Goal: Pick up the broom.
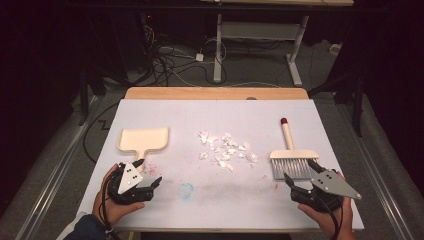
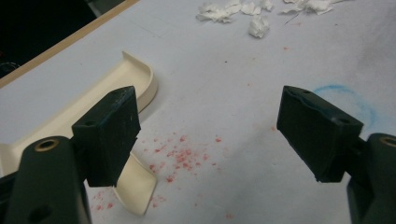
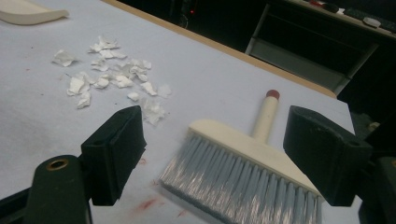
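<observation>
A cream dustpan [image 1: 143,139] lies at the table's left, its short handle pointing toward me. My left gripper [image 1: 149,173] hovers open just in front of that handle [image 2: 136,185], which shows beside the left jaw in the left gripper view. A pile of torn white paper scraps [image 1: 226,150] sits mid-table. On the right lies a hand brush [image 1: 292,159] with grey bristles [image 3: 243,179] facing me and a red-tipped handle [image 3: 272,94] pointing away. My right gripper [image 1: 301,170] stands open just short of the bristles, nothing between its jaws.
The white table cover [image 1: 215,112] carries red specks [image 2: 180,156] and a faint blue ring [image 1: 186,190] near the front. A wooden table edge [image 1: 215,93] runs along the back. Beyond it are cables and a desk frame [image 1: 260,45] on the floor.
</observation>
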A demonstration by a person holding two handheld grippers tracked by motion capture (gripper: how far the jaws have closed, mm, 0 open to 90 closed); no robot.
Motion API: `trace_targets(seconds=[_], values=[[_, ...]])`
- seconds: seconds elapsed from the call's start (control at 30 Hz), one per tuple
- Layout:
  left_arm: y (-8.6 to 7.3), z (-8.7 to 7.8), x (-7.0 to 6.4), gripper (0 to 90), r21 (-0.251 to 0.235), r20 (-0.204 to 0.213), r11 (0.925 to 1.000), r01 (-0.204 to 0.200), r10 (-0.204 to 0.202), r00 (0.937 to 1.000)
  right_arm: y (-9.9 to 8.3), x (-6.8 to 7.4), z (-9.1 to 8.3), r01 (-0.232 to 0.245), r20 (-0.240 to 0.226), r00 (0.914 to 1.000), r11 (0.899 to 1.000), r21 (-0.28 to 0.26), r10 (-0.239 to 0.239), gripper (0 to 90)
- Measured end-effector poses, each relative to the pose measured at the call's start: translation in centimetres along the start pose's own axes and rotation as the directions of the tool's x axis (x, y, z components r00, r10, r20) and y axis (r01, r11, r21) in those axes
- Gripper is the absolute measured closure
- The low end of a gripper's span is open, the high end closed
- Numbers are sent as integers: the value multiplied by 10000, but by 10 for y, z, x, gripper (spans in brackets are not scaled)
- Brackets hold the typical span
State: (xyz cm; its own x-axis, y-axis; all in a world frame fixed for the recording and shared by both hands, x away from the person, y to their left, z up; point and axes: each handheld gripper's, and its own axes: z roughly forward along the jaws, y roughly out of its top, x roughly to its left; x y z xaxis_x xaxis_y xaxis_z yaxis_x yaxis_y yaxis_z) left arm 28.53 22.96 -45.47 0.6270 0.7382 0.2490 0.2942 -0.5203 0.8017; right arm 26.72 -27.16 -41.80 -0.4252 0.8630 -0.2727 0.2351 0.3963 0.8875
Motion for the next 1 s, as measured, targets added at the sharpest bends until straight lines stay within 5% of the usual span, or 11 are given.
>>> trace_targets(seconds=[0.4,0.63,0.73,0.83,0.87,0.97,1.0], values=[[-1,0,-2,205,120,33,9999,-98,97,9999,0,-8,15,-357,-42,9993,9973,647,360,222],[1,1,-3,205,89,155,9999,-94,92,9998,15,-31,43,-1328,-70,9906,9746,1804,1363,234],[1,2,-2,206,79,248,9999,-79,77,9997,30,-48,73,-1657,-134,9842,9442,2848,1767,298],[1,3,-2,207,117,326,9999,-123,119,9994,36,-54,88,-1683,-63,9836,9295,3281,1803,330],[1,4,-2,207,94,347,9999,-104,101,9993,40,-62,110,-1773,38,9812,8933,4131,1930,342],[0,4,-2,208,103,466,9998,-140,135,9988,40,-73,142,-2252,398,9702,8290,5119,2389,370],[0,4,-2,208,115,504,9998,-161,155,9986,40,-73,142,-2252,398,9702,8290,5119,2389,370]])
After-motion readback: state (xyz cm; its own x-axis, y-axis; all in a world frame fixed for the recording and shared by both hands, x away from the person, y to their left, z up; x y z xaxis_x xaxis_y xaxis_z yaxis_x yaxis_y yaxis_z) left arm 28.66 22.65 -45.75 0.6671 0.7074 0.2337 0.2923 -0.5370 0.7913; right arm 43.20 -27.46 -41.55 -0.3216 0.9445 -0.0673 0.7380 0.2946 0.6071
